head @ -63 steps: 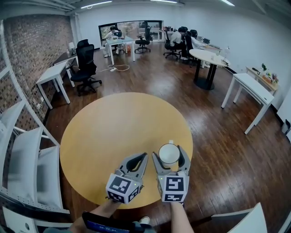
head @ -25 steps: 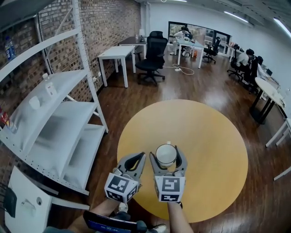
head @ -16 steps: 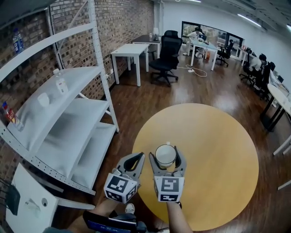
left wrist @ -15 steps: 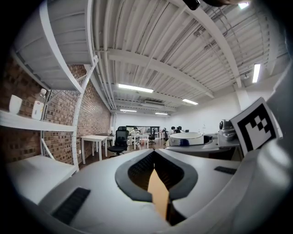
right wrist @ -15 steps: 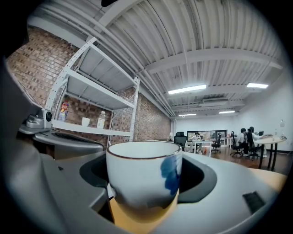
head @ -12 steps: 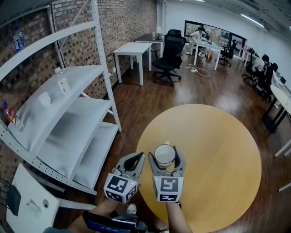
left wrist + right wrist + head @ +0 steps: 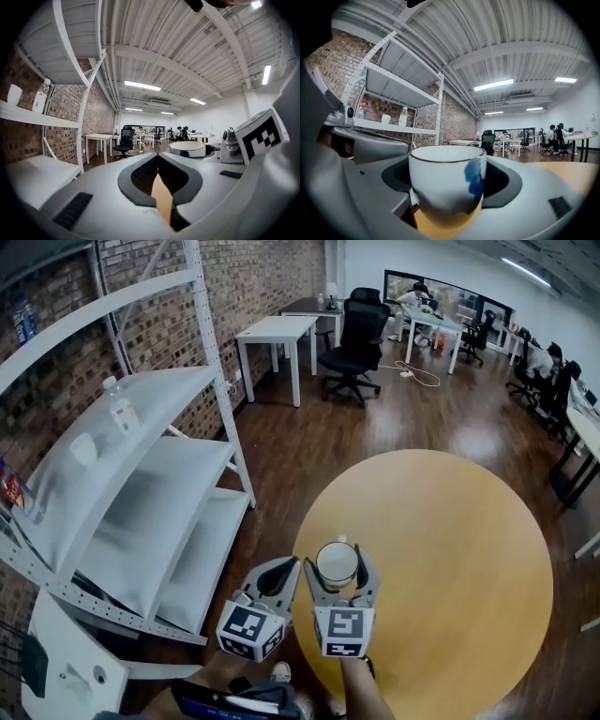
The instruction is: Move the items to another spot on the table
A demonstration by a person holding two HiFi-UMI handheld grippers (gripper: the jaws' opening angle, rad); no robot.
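White metal shelving [image 7: 141, 474] is seen to the left of the round wooden table [image 7: 450, 540]. A clear bottle [image 7: 116, 401] and a small white tumbler [image 7: 84, 448] are set on its upper shelf.

Next along, the left gripper [image 7: 286, 563] is held just off the table's near left edge, over the dark wood floor [image 7: 281, 465]. Its jaws are pressed together at the tips, and nothing is caught between them. In the left gripper view only a sliver of the yellow table top is glimpsed through the gap behind the tips. Its marker cube [image 7: 248, 629] is turned up toward the head camera.

Right beside it, the right gripper [image 7: 337, 561] is carried over the table's near left rim, and it is loaded. A white cup with a blue mark [image 7: 337, 562] is clamped between the two jaws, upright, mouth up. In the right gripper view the cup is gripped on both flanks by the dark pads, its brown-lined rim is level, and the blue mark is turned to the right. The table's yellow surface is seen below the cup's base. Whether the base is touching the table cannot be told. The two grippers are kept side by side, close but not touching.

Beyond the table, a white desk [image 7: 278, 331] and a black office chair [image 7: 353, 338] are seen against the brick wall. The rest of the table top is spread out to the right of the cup.
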